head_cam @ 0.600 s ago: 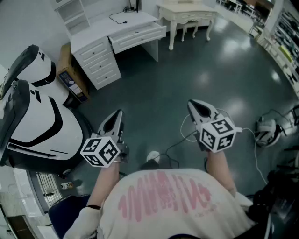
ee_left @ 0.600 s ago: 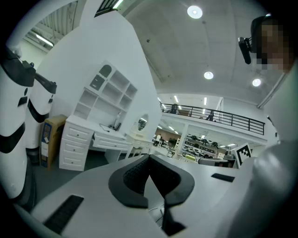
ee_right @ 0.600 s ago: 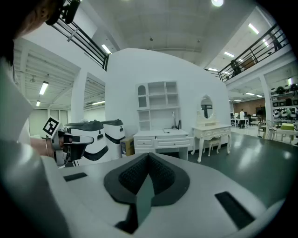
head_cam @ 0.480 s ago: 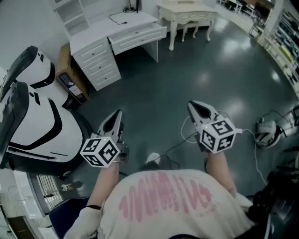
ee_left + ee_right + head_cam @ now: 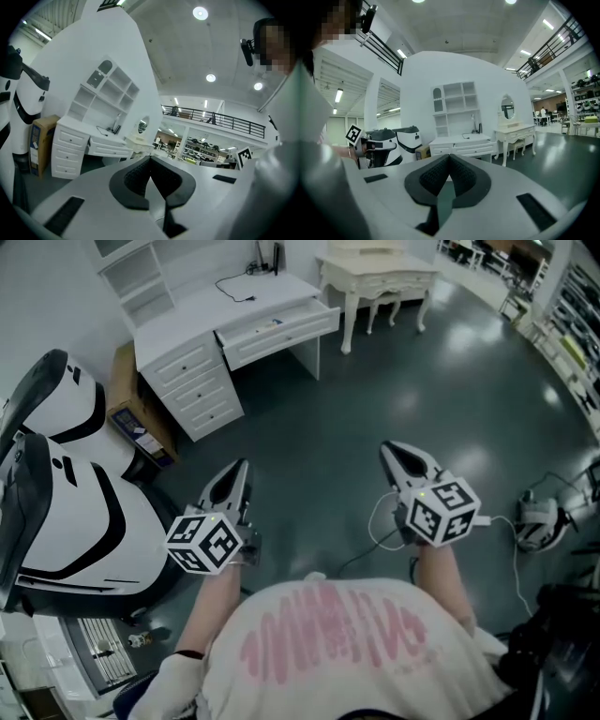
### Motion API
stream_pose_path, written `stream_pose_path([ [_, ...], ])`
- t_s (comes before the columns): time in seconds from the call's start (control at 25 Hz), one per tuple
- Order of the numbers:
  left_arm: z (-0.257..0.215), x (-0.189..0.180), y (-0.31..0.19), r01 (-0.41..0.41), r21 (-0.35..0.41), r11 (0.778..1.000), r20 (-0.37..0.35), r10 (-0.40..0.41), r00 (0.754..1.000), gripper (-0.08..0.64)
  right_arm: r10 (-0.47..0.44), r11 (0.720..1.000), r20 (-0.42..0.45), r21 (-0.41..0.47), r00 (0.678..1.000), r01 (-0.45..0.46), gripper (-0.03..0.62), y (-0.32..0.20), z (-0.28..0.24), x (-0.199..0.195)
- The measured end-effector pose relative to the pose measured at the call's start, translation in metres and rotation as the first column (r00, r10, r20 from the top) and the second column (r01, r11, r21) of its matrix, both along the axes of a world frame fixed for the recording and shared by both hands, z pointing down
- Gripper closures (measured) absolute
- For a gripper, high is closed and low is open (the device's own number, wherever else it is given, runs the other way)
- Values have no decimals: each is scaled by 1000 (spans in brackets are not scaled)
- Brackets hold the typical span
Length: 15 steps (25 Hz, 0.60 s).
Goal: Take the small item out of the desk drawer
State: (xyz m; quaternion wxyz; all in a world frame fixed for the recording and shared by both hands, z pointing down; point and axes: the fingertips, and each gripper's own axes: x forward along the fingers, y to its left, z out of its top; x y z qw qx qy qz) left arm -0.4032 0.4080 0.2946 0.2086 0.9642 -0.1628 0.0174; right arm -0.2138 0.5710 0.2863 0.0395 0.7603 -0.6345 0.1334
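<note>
A white desk (image 5: 192,315) stands at the far end of the dark floor, its wide drawer (image 5: 281,326) pulled open. Something small and dark lies in the drawer (image 5: 275,322); it is too small to make out. My left gripper (image 5: 232,482) and right gripper (image 5: 397,457) hang in front of the person's chest, far short of the desk. Both are shut with nothing between the jaws. The left gripper view shows the desk (image 5: 77,140) beyond the closed left gripper (image 5: 150,161). In the right gripper view the desk (image 5: 461,144) stands straight past the closed right gripper (image 5: 449,159).
A large white-and-black machine (image 5: 66,474) fills the left side, with a cardboard box (image 5: 131,413) between it and the desk. A cream dressing table (image 5: 375,273) stands right of the desk. Cables (image 5: 380,521) and a white device (image 5: 534,521) lie on the floor at right.
The desk and dressing table have slid a little lower in the head view. Both grippers keep their places and stay shut.
</note>
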Motion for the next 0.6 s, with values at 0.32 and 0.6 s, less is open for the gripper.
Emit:
stream_pose_path([
  [0.32, -12, 23, -50, 17, -14, 1000, -35, -18, 999, 532, 47, 999, 2, -14, 999, -47, 577, -30, -2, 31],
  [0.6, 0, 53, -68, -6, -29, 1000, 2, 7, 1000, 532, 42, 999, 26, -22, 999, -42, 577, -57, 5, 60],
])
